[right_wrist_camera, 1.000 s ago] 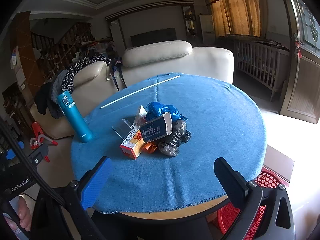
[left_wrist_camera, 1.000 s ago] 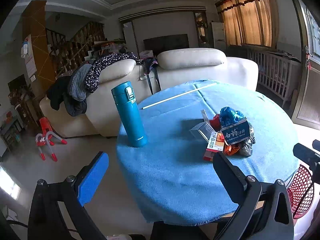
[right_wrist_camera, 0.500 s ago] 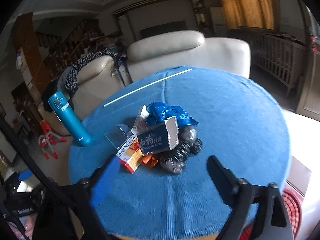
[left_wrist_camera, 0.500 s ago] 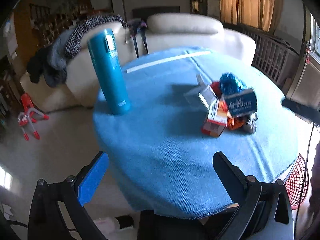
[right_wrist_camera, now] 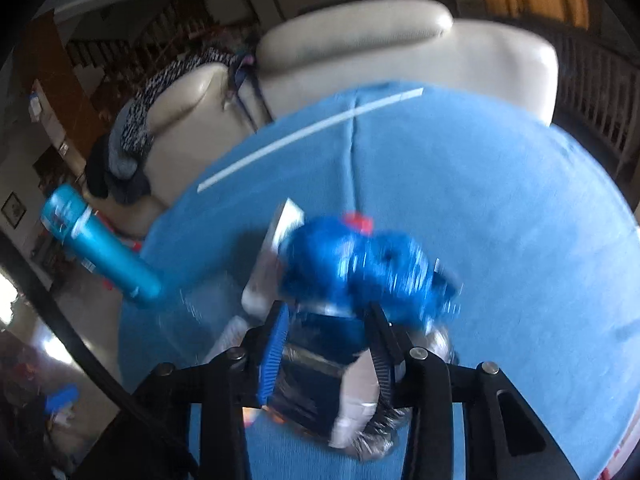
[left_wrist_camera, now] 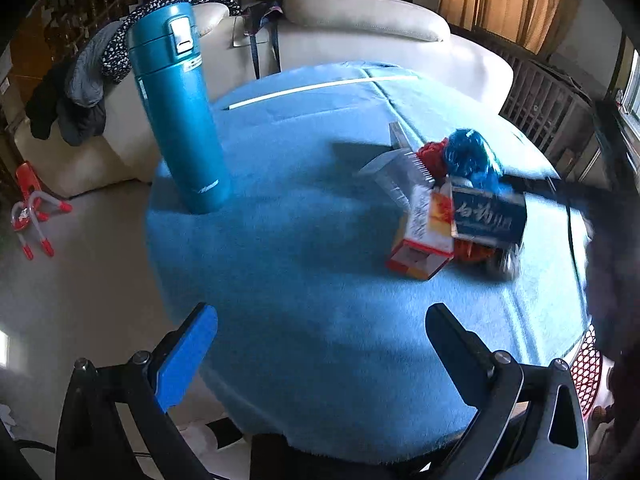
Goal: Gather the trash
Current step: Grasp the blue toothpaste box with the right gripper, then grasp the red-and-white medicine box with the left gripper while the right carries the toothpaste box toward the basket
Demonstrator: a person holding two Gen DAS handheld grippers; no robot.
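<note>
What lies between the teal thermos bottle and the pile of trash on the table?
Only bare blue tablecloth, crossed by a shadow, lies between the teal thermos bottle and the pile of trash; the left wrist view shows it.

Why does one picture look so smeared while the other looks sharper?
Right wrist view: motion blur smears the blue bag and teal flask. Left wrist view: the flask is crisp, only the dark blue box slightly soft; fisheye bends both.
</note>
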